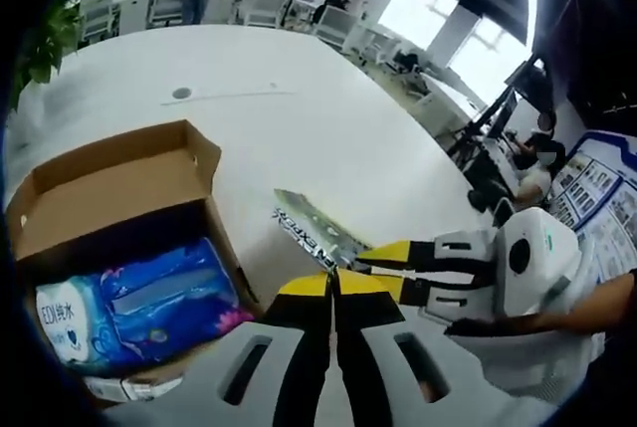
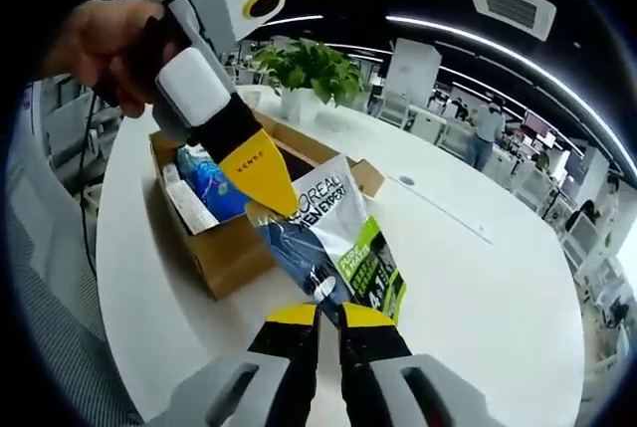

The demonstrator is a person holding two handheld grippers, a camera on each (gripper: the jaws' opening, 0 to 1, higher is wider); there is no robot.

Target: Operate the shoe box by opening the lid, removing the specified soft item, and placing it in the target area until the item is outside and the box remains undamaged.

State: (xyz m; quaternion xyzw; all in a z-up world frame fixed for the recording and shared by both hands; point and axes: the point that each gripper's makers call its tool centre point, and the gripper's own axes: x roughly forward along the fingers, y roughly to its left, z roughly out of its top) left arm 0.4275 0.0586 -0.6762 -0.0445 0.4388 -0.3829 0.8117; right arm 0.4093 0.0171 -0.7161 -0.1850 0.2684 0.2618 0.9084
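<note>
A flat silver, blue and green L'Oreal sachet (image 1: 307,226) (image 2: 333,243) hangs in the air over the white table, just beside the cardboard box (image 1: 109,173) (image 2: 224,248). The box stands with its flaps open, and a blue soft pack (image 1: 139,303) (image 2: 204,183) lies inside it. My left gripper (image 1: 333,278) (image 2: 261,188) is shut on one corner of the sachet. My right gripper (image 2: 328,310) (image 1: 373,256) is shut on the opposite edge, so the sachet is held between the two.
The large white table (image 1: 299,118) (image 2: 478,278) spreads out past the box. A potted plant (image 2: 309,69) (image 1: 45,44) stands near the table's edge behind the box. A person's hand (image 2: 109,44) holds the left gripper. Office desks and people fill the background.
</note>
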